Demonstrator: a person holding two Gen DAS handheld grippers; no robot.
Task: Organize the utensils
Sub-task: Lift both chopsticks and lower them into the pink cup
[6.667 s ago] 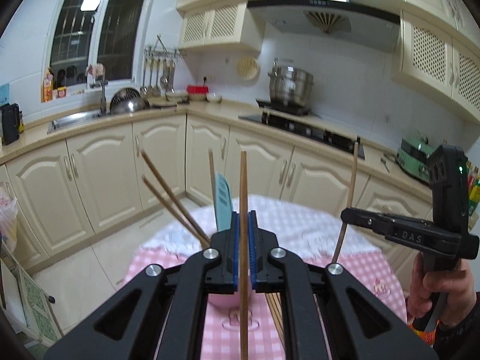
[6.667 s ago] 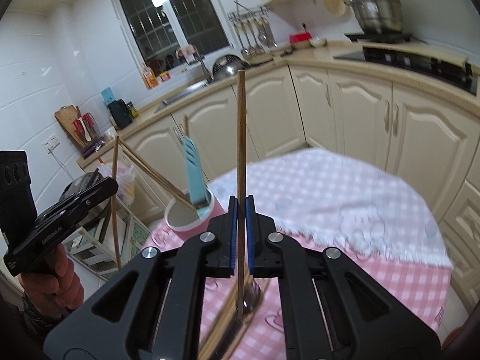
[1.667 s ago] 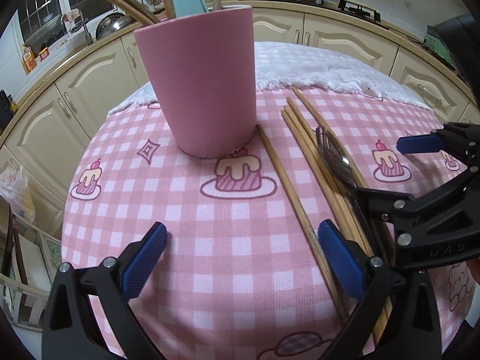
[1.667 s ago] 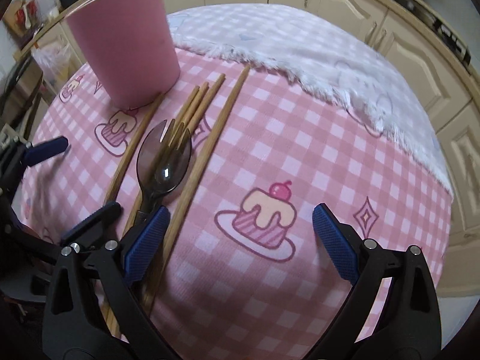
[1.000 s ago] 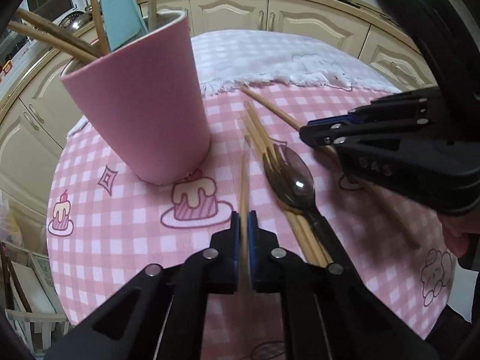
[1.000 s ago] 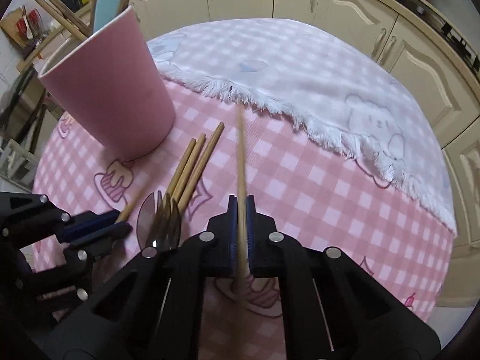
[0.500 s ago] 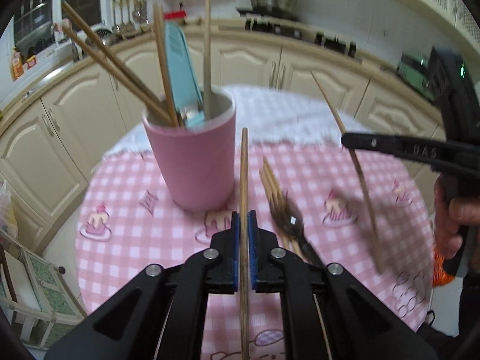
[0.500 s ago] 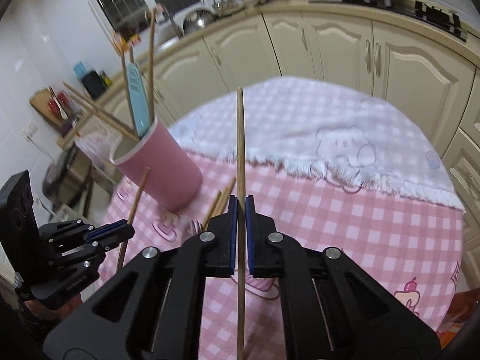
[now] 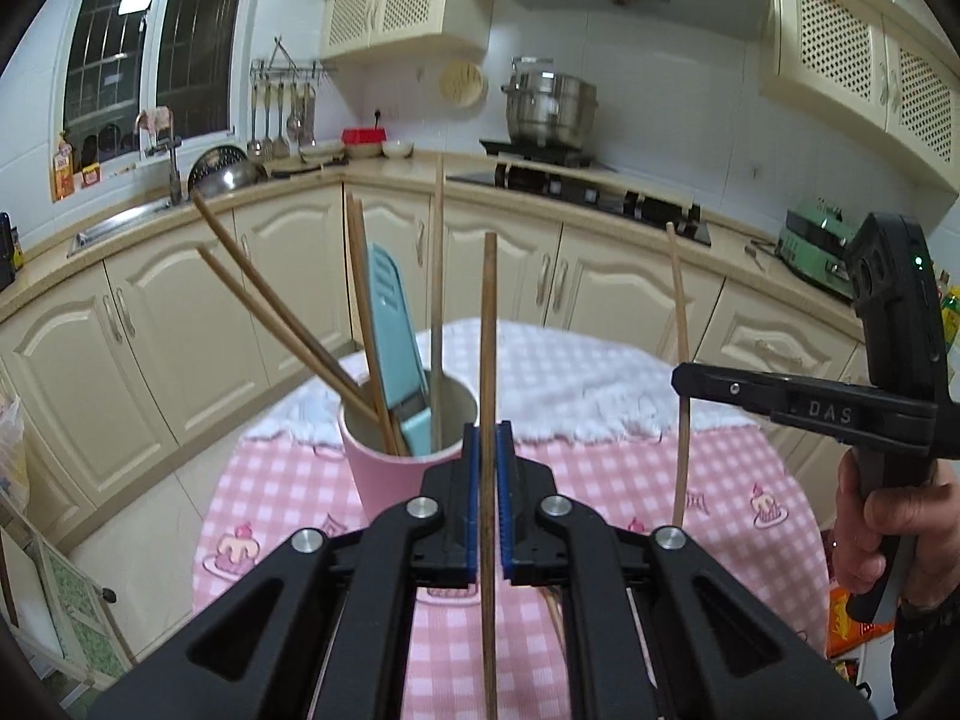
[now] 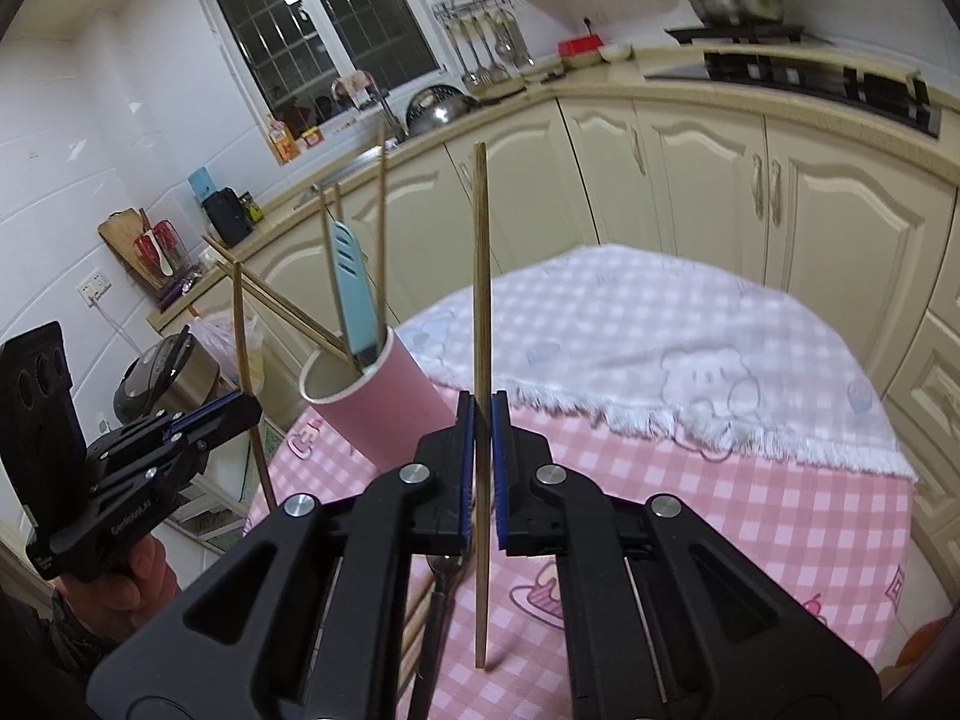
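Each gripper, left gripper (image 9: 487,501) and right gripper (image 10: 480,468), was clenched mid-length on an upright chopstick (image 9: 488,360) above the desk (image 9: 630,468), near the pink cup (image 9: 384,474). Light, stiff, slippery sticks; mid-shaft suited.

Pink cup (image 9: 384,480) upright on the checked tablecloth, holding several wooden chopsticks and a light-blue utensil (image 9: 393,348). Two further chopsticks (image 9: 489,360) (image 10: 480,300) held upright above the table; dark spoon (image 10: 441,576) lying flat.
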